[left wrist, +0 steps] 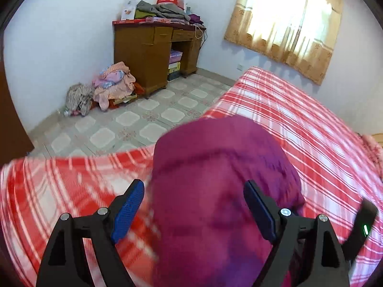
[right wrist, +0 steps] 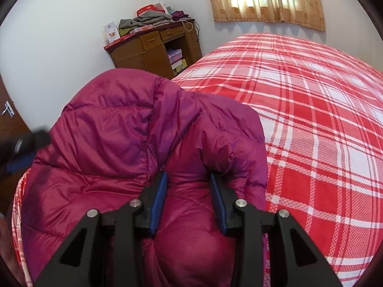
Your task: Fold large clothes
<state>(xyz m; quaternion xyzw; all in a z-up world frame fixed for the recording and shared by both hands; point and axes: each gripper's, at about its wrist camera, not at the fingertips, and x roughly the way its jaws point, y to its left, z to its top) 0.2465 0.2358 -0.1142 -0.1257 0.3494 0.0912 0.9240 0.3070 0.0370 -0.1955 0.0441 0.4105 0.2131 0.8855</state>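
Note:
A magenta puffy down jacket [right wrist: 115,129] lies bunched on the near corner of the bed with the red-and-white plaid cover [right wrist: 311,110]. My right gripper [right wrist: 189,179] is closed on a thick fold of the jacket, which fills the gap between its blue pads. In the left wrist view the jacket [left wrist: 215,167] is blurred and bulges up between the wide-spread fingers of my left gripper [left wrist: 194,186], which is open. The left gripper shows blurred at the left edge of the right wrist view [right wrist: 24,146].
A wooden desk [left wrist: 153,52] piled with clothes and boxes stands against the far wall. A heap of clothes [left wrist: 105,86] lies on the tiled floor [left wrist: 134,122] beside it. A curtained window [left wrist: 287,21] is above the bed. A brown door [right wrist: 9,119] is at left.

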